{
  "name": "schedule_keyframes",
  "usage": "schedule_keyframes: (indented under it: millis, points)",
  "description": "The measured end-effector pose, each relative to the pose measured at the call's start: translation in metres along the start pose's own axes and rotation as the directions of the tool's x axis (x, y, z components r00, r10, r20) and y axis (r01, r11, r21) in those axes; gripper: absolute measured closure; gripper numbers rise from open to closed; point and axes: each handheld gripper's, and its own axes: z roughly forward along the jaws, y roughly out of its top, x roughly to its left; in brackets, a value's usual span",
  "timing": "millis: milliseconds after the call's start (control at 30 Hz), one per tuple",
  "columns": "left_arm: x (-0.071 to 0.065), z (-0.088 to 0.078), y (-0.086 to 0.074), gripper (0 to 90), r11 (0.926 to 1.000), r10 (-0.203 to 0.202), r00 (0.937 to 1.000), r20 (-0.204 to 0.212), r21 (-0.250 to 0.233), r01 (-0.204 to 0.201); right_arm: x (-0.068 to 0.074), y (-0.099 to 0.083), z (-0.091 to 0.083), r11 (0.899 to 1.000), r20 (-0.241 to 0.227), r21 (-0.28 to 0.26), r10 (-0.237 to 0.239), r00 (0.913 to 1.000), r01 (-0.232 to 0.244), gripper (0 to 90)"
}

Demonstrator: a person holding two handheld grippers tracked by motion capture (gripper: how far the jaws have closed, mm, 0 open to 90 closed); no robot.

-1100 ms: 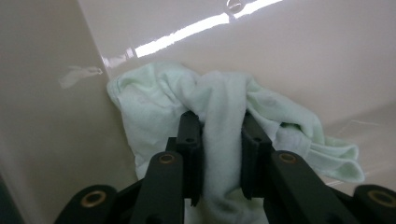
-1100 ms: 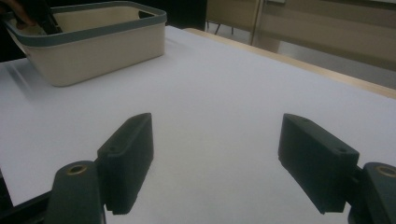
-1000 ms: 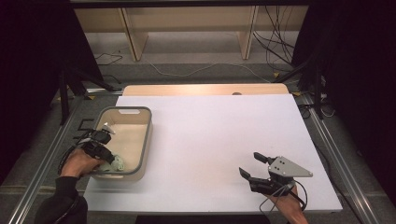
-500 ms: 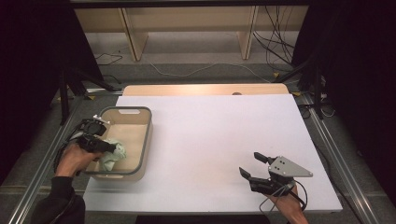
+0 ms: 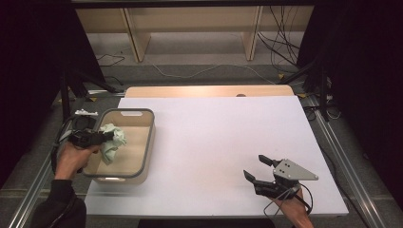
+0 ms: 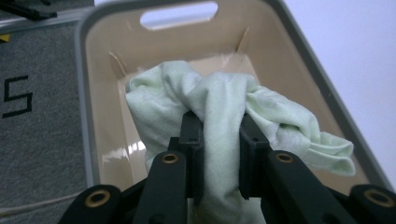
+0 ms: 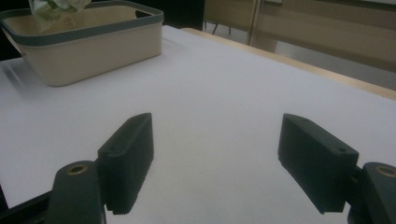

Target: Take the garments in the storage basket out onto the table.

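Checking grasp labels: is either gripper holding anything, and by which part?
The left gripper is shut on the pale green cloth, pinching a bunched fold near its middle, over the beige bin. The right gripper is open, holding nothing.

Black jaws with brass-ringed screws on the left gripper (image 6: 219,140); the right gripper (image 5: 260,167) wears a grey three-cornered plate, a black cable trailing, and there's a dark sleeve (image 5: 59,204).

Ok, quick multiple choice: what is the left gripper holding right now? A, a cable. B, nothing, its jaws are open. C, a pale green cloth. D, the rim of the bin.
C: in the left gripper view the left gripper has its jaws clamped on a bunched pale green cloth, held above the inside of the beige bin.
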Motion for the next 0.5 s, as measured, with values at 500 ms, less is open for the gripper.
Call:
schedule_keyframes:
  millis: [500]
  points:
    - [-0.001, -0.012, 0.005, 75.1, 0.9830, -0.066, 0.9959, 0.061, -0.167, 0.076, 0.000, 0.000, 0.000, 1.000, -0.001, -0.003, 0.001, 1.0000, -0.001, 27.4]
